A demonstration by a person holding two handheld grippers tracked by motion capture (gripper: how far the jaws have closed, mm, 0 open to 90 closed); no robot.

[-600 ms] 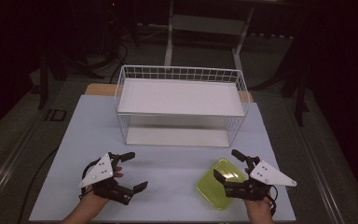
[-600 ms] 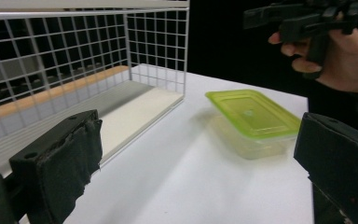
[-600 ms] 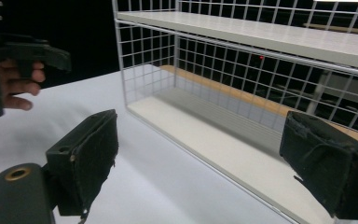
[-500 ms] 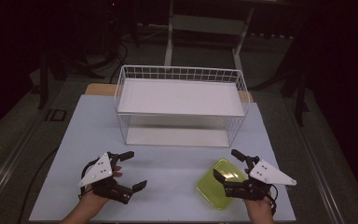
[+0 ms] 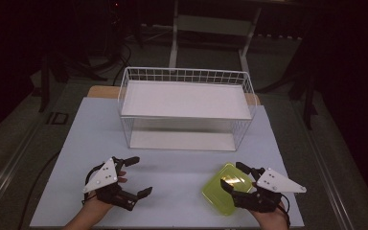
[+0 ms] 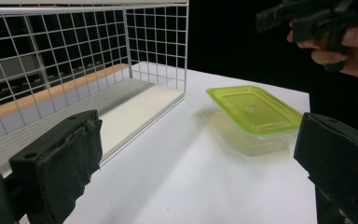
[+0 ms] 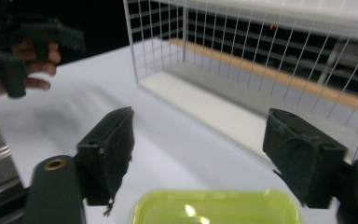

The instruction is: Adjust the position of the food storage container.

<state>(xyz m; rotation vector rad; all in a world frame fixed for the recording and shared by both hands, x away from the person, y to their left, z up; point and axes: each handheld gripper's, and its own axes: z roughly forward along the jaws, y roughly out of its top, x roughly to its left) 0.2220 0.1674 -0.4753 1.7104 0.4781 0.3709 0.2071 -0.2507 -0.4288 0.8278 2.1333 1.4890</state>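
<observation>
Green lidded container [image 5: 226, 187] lies between the released right hand-held gripper's [image 5: 233, 178] jaws, untouched

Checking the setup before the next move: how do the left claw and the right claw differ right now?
The left claw stands open over bare table, with nothing between its jaws; the right claw is open too, but reaches over the green-lidded container. The left claw is away from the container, the right claw right at it. Both are hand-held and face the wire basket.
</observation>
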